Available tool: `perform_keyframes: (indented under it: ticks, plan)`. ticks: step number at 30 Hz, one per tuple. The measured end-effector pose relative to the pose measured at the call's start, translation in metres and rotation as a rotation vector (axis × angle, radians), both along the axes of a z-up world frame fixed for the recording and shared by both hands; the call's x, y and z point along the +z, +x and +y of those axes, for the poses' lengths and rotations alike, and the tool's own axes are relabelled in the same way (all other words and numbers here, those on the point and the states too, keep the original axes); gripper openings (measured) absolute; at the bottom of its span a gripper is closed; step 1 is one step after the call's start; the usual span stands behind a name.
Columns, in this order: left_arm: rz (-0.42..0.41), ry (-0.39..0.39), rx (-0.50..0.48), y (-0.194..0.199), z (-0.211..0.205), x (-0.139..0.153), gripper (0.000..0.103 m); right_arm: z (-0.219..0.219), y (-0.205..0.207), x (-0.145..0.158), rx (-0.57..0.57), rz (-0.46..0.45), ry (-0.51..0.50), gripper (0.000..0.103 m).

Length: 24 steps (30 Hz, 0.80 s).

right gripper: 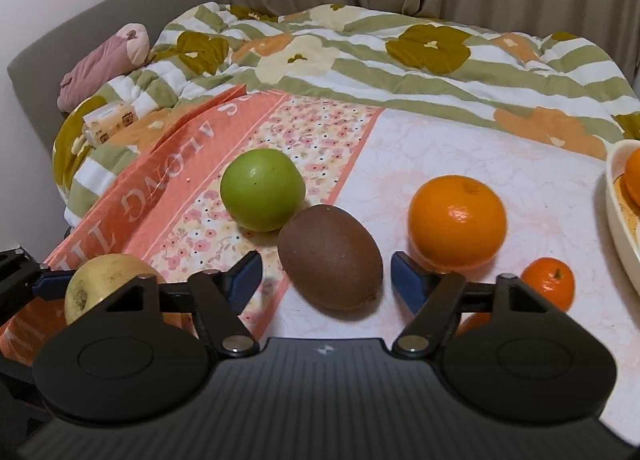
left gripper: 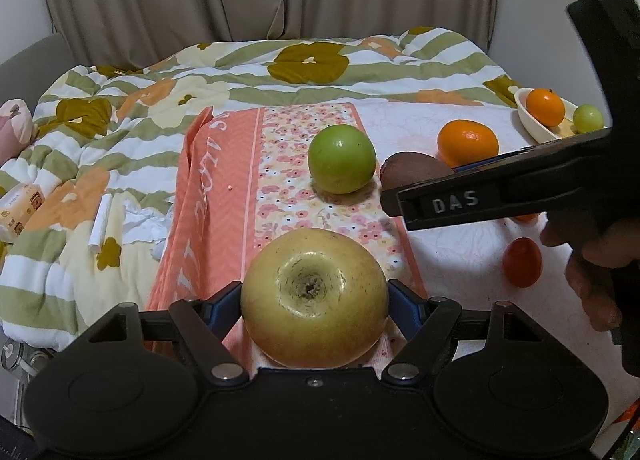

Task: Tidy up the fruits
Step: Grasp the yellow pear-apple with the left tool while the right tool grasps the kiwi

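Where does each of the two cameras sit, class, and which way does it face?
Left wrist: on the left gripper, looking forward and down at the yellow apple its fingers clamp; the right gripper and a hand show at right.
Right wrist: on the right gripper, looking forward and down at the kiwi between its open fingers; the left gripper's finger shows at far left.
Shared: the apple, kiwi, green apple, big orange, white dish, quilt.

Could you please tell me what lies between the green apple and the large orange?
The brown kiwi lies between green apple and large orange, seen in the right wrist view.
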<state>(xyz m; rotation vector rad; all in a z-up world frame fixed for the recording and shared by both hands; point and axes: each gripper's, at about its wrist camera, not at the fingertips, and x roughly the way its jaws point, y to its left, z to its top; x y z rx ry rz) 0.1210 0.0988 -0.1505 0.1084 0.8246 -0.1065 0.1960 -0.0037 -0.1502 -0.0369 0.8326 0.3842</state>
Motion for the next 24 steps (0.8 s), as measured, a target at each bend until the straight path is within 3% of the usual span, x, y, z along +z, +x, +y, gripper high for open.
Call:
perform_keyframes:
  ticks: [3, 7, 15, 24]
  plan:
    - [0.001, -0.001, 0.005, -0.002, 0.001, 0.0, 0.08, 0.003, 0.004, -0.003, -0.003, 0.006, -0.003, 0.083]
    - [0.004, -0.005, 0.011, -0.003, 0.002, 0.001, 0.08, 0.004, 0.006, -0.005, -0.01, -0.002, -0.014, 0.073]
    - [-0.015, -0.002, 0.029, -0.008, 0.003, 0.009, 0.08, 0.003, 0.004, -0.002, -0.011, -0.003, -0.011, 0.071]
    - [-0.038, 0.004, 0.043, -0.016, -0.003, 0.032, 0.08, -0.015, -0.013, 0.033, -0.035, -0.027, 0.022, 0.07]
